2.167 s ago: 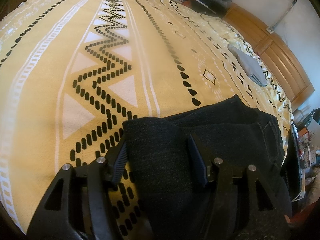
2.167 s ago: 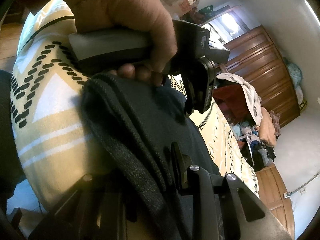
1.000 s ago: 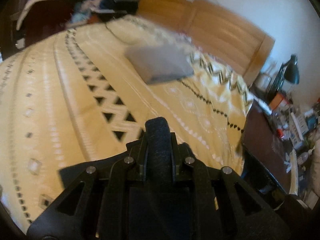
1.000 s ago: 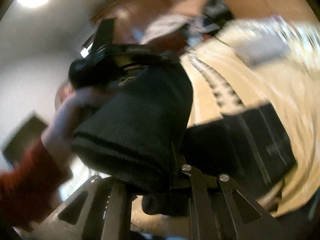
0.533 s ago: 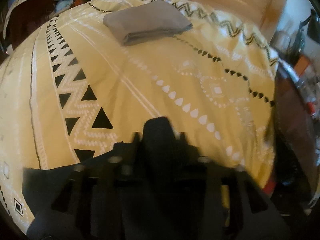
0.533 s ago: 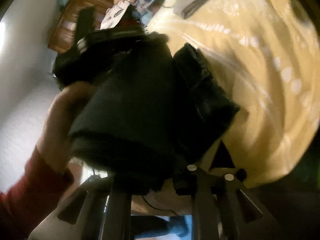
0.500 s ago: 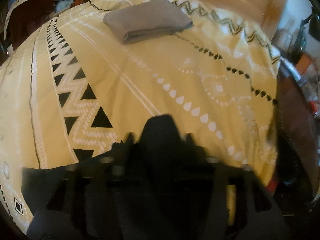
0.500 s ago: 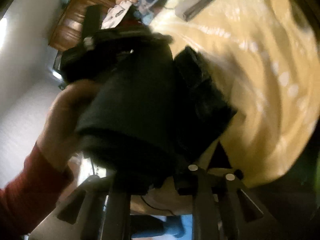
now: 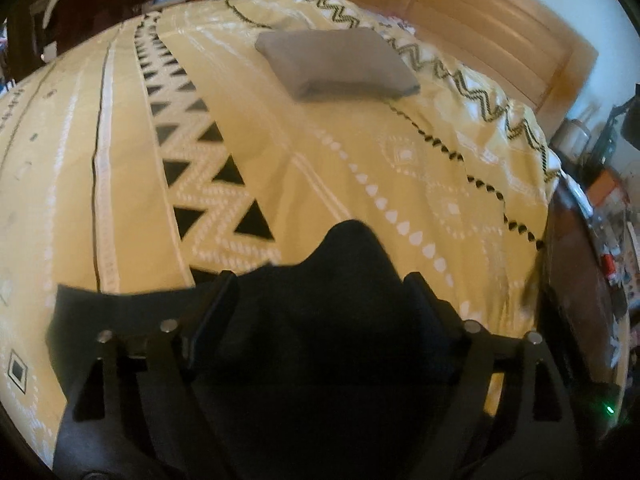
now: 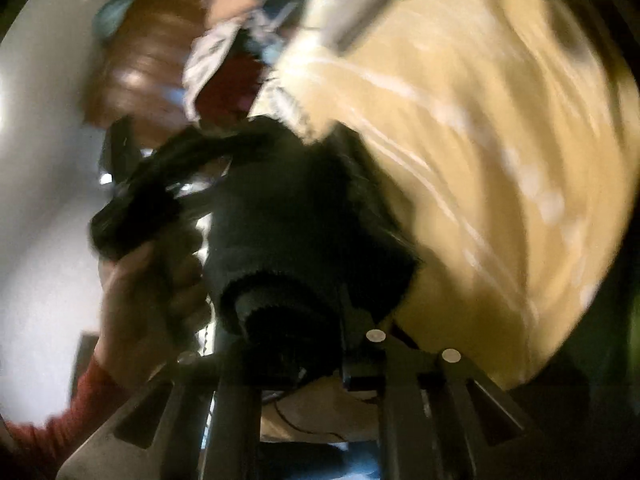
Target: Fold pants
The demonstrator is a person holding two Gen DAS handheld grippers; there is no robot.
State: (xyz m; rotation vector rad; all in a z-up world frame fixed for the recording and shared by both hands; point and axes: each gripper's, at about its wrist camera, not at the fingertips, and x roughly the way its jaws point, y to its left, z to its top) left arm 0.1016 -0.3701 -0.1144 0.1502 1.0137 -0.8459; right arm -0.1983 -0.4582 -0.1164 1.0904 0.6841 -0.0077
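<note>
Releasing: left gripper (image 9: 320,300) jaws just spread wide, pants (image 9: 344,320) loose between them.
Right gripper (image 10: 300,320): clamped on thick folded edge.
Handling: soft, heavy, floppy; grab folded edges.

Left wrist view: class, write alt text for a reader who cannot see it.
The left gripper stands open, its jaws having just been opening, with dark pants bunched loosely between them on a yellow patterned bedspread. A folded grey cloth lies farther up the bed, near the wooden headboard.

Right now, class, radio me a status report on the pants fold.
Left gripper just opened, dark pants loose between. Right gripper shut on pants. Folded grey garment lies beyond, clear.
</note>
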